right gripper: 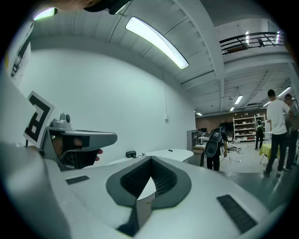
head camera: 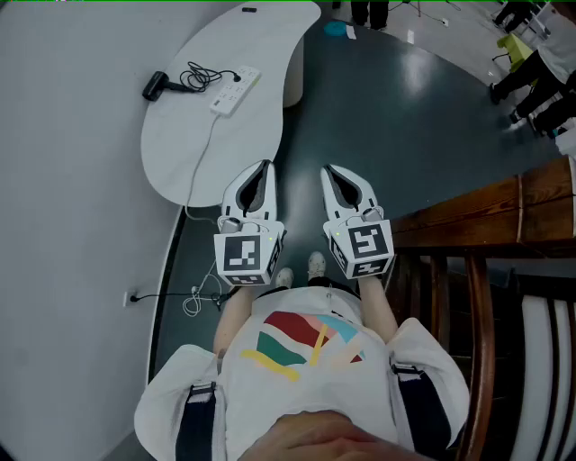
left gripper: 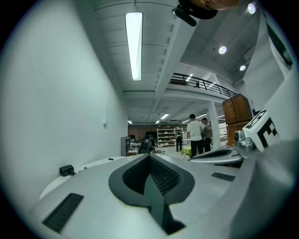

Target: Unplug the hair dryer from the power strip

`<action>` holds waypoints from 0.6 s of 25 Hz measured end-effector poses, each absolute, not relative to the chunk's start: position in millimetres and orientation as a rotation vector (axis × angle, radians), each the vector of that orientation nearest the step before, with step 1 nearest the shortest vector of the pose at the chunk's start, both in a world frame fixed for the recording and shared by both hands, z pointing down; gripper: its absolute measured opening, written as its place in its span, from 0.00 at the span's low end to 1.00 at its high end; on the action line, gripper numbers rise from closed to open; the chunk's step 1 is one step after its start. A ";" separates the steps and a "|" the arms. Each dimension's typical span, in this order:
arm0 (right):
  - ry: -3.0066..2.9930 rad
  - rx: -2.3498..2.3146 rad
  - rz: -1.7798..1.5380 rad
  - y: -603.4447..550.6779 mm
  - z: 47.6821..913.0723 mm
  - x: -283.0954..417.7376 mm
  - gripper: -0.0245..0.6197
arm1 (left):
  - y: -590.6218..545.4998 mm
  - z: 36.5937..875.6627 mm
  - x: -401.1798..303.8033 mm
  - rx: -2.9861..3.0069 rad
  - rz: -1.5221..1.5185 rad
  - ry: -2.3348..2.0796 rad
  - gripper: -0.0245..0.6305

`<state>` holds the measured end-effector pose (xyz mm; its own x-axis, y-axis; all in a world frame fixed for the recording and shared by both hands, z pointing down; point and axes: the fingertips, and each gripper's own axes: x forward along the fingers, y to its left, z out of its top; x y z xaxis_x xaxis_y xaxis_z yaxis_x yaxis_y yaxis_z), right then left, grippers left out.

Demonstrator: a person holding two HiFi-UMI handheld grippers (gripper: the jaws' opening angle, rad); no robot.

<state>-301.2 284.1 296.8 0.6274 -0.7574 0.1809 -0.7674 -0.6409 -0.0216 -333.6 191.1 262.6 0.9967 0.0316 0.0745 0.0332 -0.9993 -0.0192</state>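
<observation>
While the hair dryer (head camera: 155, 85) lay on the tabletop (head camera: 180, 153) beside the power strip (head camera: 235, 90), the left gripper (head camera: 263, 166) and the right gripper (head camera: 331, 170) hung side by side well apart from it, fingers closed together, holding nothing.

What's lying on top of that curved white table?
A black hair dryer, its tangled cord, a white power strip and a small dark item at the far end. Nothing covers them.
</observation>
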 end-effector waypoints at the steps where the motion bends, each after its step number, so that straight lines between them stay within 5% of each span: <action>1: -1.304 2.781 0.266 282.8 296.8 -299.5 0.05 | 190.3 263.1 -332.4 -3.117 -0.117 -0.051 0.06; 15: -1.291 2.770 0.235 306.5 300.0 -274.6 0.05 | 208.1 271.1 -298.3 -3.125 -0.121 -0.077 0.06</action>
<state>-274.6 306.5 300.0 0.6338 -0.7545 0.1703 -0.7662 -0.6426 0.0047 -298.3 208.1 271.1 0.9958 0.0488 0.0777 0.0498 -0.9987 -0.0114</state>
